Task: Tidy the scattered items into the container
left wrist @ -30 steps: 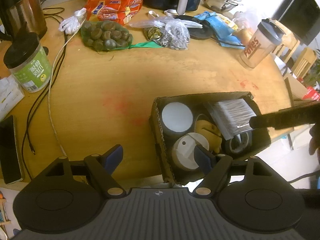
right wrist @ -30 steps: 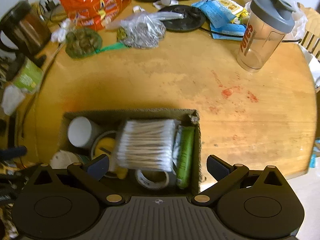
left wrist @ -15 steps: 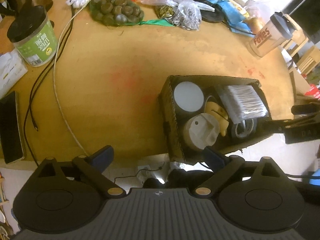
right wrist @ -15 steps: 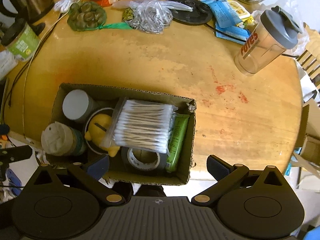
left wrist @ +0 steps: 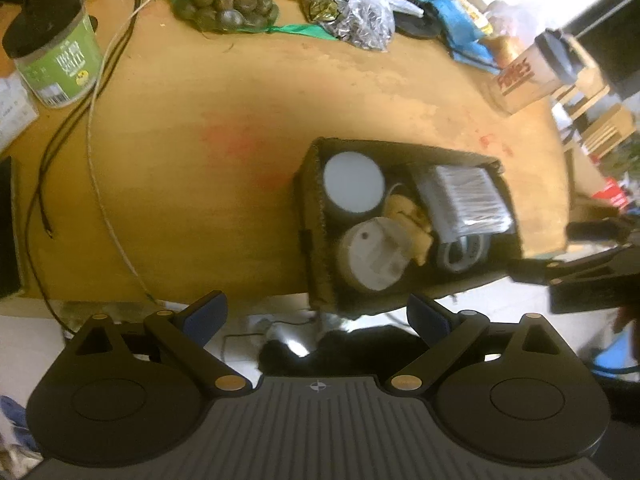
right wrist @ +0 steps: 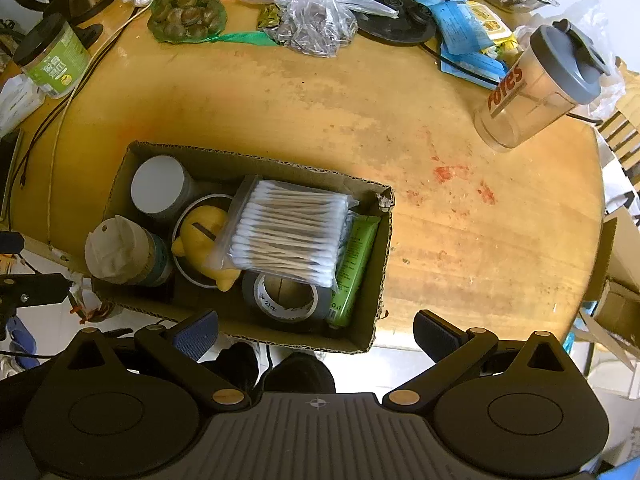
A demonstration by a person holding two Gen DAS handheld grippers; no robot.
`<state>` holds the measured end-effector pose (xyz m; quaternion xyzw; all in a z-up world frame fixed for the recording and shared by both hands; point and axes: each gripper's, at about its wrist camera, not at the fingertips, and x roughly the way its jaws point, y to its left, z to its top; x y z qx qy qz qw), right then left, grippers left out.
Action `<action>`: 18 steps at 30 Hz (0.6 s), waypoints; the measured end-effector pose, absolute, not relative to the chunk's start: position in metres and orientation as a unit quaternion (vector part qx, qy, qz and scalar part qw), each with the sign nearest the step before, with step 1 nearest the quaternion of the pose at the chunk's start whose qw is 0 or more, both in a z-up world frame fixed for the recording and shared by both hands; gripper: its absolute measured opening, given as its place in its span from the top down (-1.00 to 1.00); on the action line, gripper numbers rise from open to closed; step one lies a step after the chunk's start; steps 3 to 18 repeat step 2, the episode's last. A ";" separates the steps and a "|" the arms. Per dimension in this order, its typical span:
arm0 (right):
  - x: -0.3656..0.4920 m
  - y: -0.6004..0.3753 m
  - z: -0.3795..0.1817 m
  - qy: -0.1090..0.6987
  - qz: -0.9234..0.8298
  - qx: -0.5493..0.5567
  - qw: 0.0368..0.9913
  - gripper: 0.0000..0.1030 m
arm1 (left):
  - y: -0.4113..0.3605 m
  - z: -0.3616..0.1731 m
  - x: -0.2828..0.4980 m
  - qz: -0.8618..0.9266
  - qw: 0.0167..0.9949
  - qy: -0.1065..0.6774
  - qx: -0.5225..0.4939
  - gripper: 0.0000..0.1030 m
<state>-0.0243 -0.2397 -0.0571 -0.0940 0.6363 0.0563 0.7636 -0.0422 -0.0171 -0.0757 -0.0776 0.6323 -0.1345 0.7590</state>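
Box: cardboard box (right wrist: 382, 248) sits at the near edge of the round wooden table (right wrist: 320, 100), its near wall hanging over the rim; I see it from both wrist cameras (left wrist: 308, 208).
Contents: bag of cotton swabs (right wrist: 290, 230) lies on top, partly covering a roll of grey tape (right wrist: 286, 296) and a yellow toy (right wrist: 202, 236) that rests in a round tin.
Right wall: green tube (right wrist: 354, 264) lies lengthwise between the swabs and the box's right wall.
Left end: white-lidded can (right wrist: 158, 186) stands in the far left corner; a bottle with a whitish cap (right wrist: 118, 246) leans in the near left corner.
Left gripper: left gripper (left wrist: 316, 314) hangs off the table's near edge, below and left of the box, fingers spread wide, nothing between them.
Right gripper: right gripper (right wrist: 316, 334) hovers just short of the box's near wall, fingers wide apart and empty; from the left camera I see it as a dark shape (left wrist: 576, 268) beside the box's right end.
Far table: shaker cup (right wrist: 536, 88) stands far right, well apart from the box; a green-labelled jar (right wrist: 54, 58) stands far left beside trailing cables (right wrist: 60, 112).
Back edge: net of dark round items (right wrist: 184, 14), a clear plastic bag (right wrist: 316, 24) and blue packets (right wrist: 464, 36) lie along the far side.
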 end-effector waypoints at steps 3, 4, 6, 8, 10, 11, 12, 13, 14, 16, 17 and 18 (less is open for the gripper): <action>-0.024 -0.240 -0.058 0.636 0.064 -0.097 0.763 -1.00 | -0.019 -0.075 -0.042 -0.127 0.760 0.632 -0.081 -0.91; -0.024 -0.240 -0.058 0.636 0.064 -0.097 0.763 -1.00 | -0.019 -0.075 -0.042 -0.127 0.760 0.632 -0.081 -0.91; -0.024 -0.240 -0.058 0.636 0.064 -0.097 0.763 -1.00 | -0.019 -0.075 -0.042 -0.127 0.760 0.632 -0.081 -0.91; -0.024 -0.240 -0.058 0.636 0.064 -0.097 0.763 -1.00 | -0.019 -0.075 -0.042 -0.127 0.760 0.632 -0.081 -0.91; -0.024 -0.240 -0.058 0.636 0.064 -0.097 0.763 -1.00 | -0.019 -0.075 -0.042 -0.127 0.760 0.632 -0.081 -0.91; -0.024 -0.240 -0.058 0.636 0.064 -0.097 0.763 -1.00 | -0.019 -0.075 -0.042 -0.127 0.760 0.632 -0.081 -0.91; -0.024 -0.240 -0.058 0.636 0.064 -0.097 0.763 -1.00 | -0.019 -0.075 -0.042 -0.127 0.760 0.632 -0.081 -0.91; -0.024 -0.240 -0.058 0.636 0.064 -0.097 0.763 -1.00 | -0.019 -0.075 -0.042 -0.127 0.760 0.632 -0.081 -0.91; -0.024 -0.240 -0.058 0.636 0.064 -0.097 0.763 -1.00 | -0.019 -0.075 -0.042 -0.127 0.760 0.632 -0.081 -0.91; -0.024 -0.240 -0.058 0.636 0.064 -0.097 0.763 -1.00 | -0.019 -0.075 -0.042 -0.127 0.760 0.632 -0.081 -0.91; -0.024 -0.240 -0.058 0.636 0.064 -0.097 0.763 -1.00 | -0.019 -0.075 -0.042 -0.127 0.760 0.632 -0.081 -0.91; -0.024 -0.240 -0.058 0.636 0.064 -0.097 0.763 -1.00 | -0.019 -0.075 -0.042 -0.127 0.760 0.632 -0.081 -0.91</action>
